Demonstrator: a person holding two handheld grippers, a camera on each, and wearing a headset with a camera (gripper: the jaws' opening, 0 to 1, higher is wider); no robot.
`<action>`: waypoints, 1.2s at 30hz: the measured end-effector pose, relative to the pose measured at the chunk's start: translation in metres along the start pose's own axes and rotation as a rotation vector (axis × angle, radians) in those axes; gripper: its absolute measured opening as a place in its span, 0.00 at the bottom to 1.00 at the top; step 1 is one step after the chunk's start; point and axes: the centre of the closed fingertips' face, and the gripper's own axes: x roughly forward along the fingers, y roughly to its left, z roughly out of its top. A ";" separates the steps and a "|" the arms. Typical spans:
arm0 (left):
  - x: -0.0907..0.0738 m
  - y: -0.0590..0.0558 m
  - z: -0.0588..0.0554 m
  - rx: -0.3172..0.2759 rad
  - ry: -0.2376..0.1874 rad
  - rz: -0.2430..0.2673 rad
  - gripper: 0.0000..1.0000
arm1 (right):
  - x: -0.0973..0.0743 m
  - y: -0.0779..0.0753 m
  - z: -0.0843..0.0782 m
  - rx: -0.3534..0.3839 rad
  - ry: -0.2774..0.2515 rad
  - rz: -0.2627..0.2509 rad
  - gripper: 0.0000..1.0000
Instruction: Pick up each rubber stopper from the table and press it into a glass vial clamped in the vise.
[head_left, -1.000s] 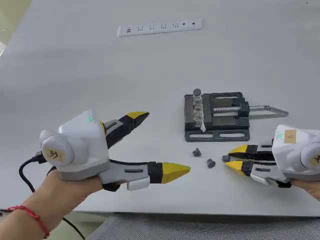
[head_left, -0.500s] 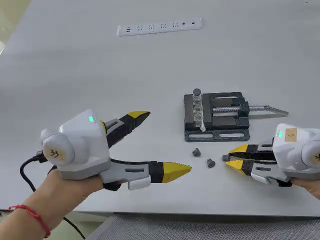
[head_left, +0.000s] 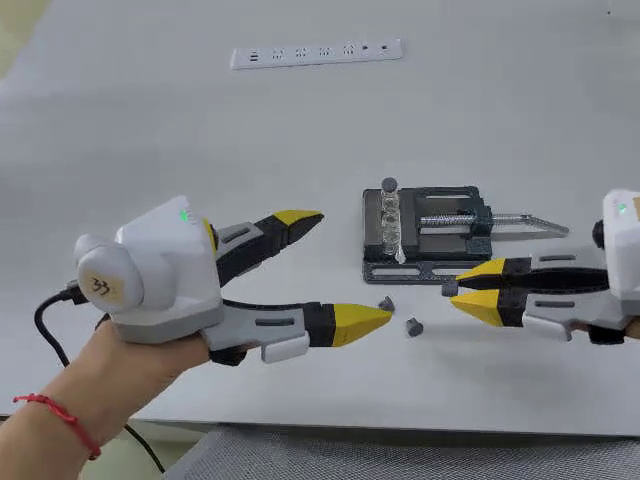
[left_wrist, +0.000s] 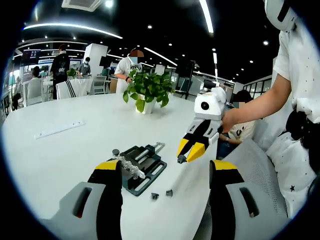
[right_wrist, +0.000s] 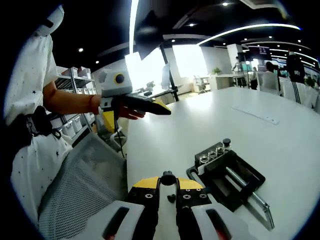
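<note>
At the left, my left gripper (head_left: 354, 268) hangs empty, jaws spread wide. Two loose stoppers (head_left: 386, 302) lie on the table (head_left: 200, 120) just near of the vise (head_left: 440, 240). Its vials (head_left: 391, 225) stand in a near-to-far row. My right gripper (head_left: 458, 297), the closer one, pinches a stopper (head_left: 449, 289); the open vials lie left and slightly farther from its tips.

The right gripper (head_left: 455, 294), clamped on a stopper (head_left: 449, 289), has lifted it off the table to the front edge of the vise (head_left: 440, 242). The left gripper (head_left: 356, 267) has drifted slightly nearer the vise.
</note>
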 end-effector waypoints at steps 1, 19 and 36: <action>0.001 -0.002 0.003 -0.005 0.001 -0.008 0.61 | -0.003 0.002 0.007 -0.007 -0.009 0.008 0.07; 0.010 -0.045 0.061 0.028 -0.097 -0.210 0.10 | -0.020 0.050 0.097 -0.150 -0.074 0.154 0.07; 0.009 -0.055 0.064 0.048 -0.102 -0.256 0.06 | -0.017 0.057 0.101 -0.172 -0.073 0.174 0.07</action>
